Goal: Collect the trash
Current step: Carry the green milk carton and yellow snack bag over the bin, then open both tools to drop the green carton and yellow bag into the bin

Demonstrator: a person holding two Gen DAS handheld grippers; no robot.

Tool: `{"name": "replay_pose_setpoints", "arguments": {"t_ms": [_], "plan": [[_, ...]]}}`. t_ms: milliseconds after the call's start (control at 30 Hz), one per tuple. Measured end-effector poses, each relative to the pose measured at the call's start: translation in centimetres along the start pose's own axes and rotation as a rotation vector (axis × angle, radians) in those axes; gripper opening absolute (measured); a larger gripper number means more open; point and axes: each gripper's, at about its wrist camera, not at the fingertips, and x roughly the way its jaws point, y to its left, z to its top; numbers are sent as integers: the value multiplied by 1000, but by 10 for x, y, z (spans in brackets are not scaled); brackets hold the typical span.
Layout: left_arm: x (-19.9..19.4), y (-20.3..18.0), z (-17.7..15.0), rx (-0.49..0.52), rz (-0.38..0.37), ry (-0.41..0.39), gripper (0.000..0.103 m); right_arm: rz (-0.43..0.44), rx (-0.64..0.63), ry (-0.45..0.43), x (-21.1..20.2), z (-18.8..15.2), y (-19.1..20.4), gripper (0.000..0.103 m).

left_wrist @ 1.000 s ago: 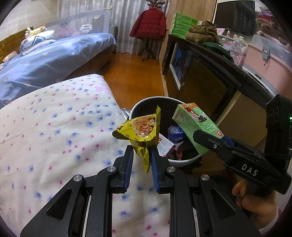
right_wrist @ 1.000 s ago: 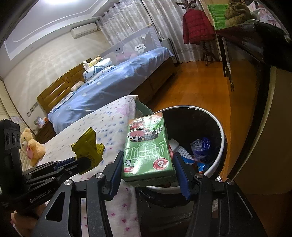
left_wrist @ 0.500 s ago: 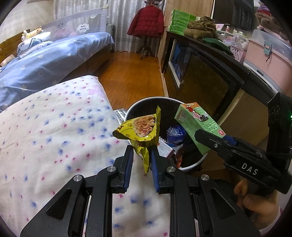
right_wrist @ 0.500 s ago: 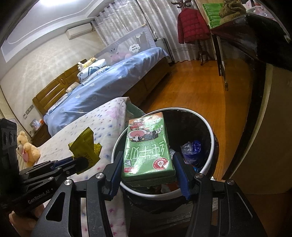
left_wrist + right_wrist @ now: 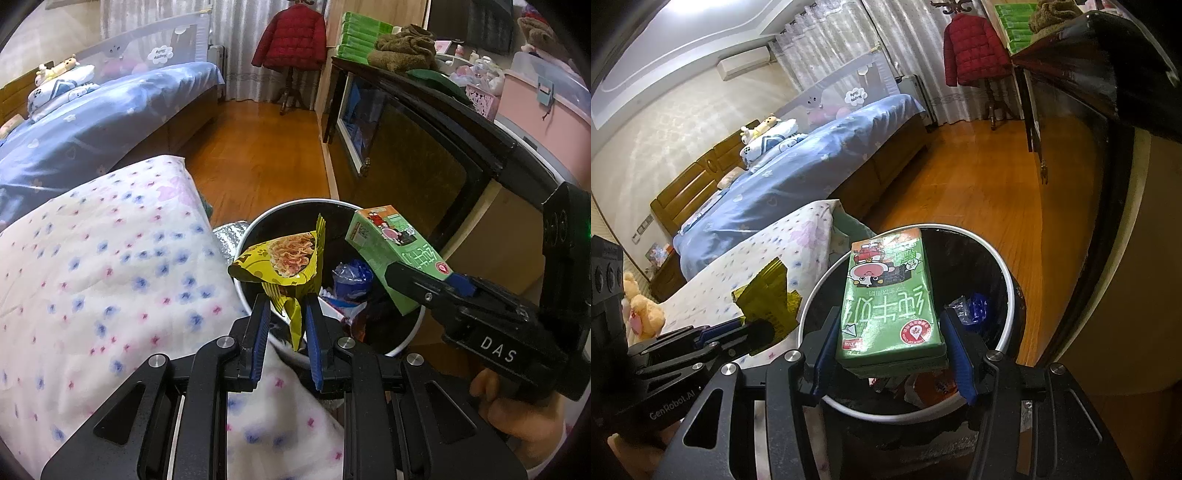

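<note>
My left gripper (image 5: 286, 306) is shut on the tail of a crumpled yellow snack wrapper (image 5: 284, 258), held over the near left rim of a round trash bin (image 5: 280, 210) with a white rim and black liner. My right gripper (image 5: 890, 325) is shut on a green milk carton (image 5: 886, 299) above the bin's (image 5: 1004, 332) opening. In the left wrist view the carton (image 5: 391, 251) hangs at the bin's right side in the right gripper (image 5: 413, 277). The right wrist view shows the wrapper (image 5: 768, 295) and left gripper (image 5: 738, 328) at left. Blue plastic and other trash (image 5: 351, 277) lie inside the bin.
A bed with a white floral quilt (image 5: 92, 277) lies directly left of the bin. A dark cabinet (image 5: 424, 147) stands close on the right. Wooden floor (image 5: 251, 158) runs beyond to a blue bed (image 5: 92, 122) and a red jacket on a stand (image 5: 291, 37).
Both grippers moved forward together, so the bin has come nearer and lower in view. The carton now hangs further over the opening. Both grips are unchanged.
</note>
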Motion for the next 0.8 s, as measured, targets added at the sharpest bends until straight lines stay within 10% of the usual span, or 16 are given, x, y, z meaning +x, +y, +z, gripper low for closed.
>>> {"name": "replay_pose_setpoints", "arguments": {"t_ms": [800], "plan": [[25, -10, 12, 35, 13, 29, 18, -33, 14, 21, 14, 8, -15, 54]]}}
